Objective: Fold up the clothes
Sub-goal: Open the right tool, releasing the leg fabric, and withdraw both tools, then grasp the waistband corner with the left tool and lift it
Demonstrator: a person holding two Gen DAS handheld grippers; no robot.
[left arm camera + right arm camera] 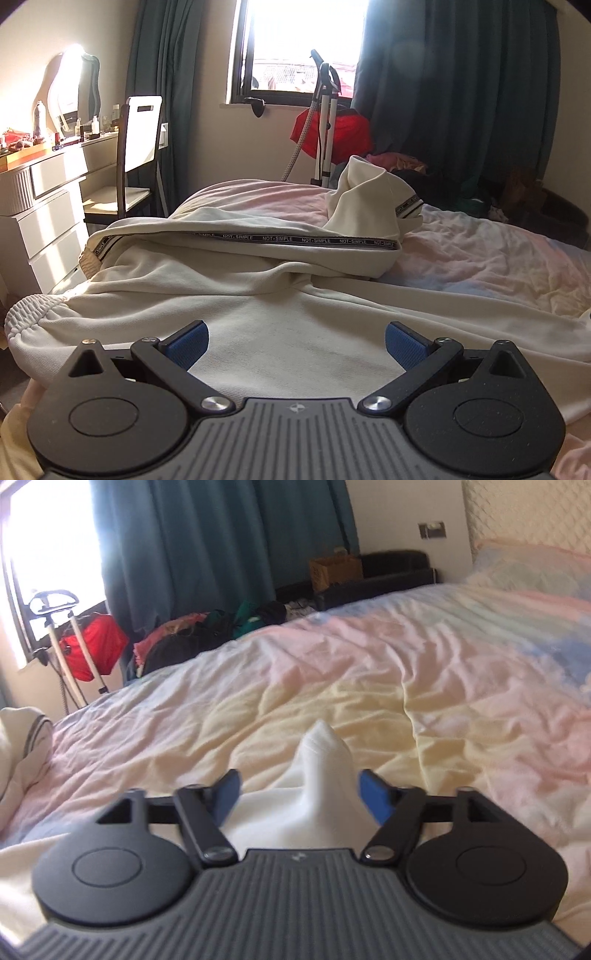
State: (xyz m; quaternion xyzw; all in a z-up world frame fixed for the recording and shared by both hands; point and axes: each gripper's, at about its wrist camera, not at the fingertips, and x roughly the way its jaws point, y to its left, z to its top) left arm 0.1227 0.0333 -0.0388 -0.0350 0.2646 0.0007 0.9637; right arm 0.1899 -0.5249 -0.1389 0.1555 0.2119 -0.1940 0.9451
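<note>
A cream garment with a black "NOT-SIMPLE" stripe lies spread and rumpled across the bed, its gathered elastic hem at the left edge. My left gripper hovers low over its flat middle, open, nothing between the blue pads. In the right wrist view a white peak of the cloth stands up between the fingers of my right gripper. The jaws are wide and the pads are not pressing on it. More of the garment shows bunched at the far left.
The pastel pink, yellow and blue bedsheet stretches ahead to a pillow. A white dresser and chair stand left of the bed. A steamer stand with red cloth and a clothes pile lie beyond the far edge.
</note>
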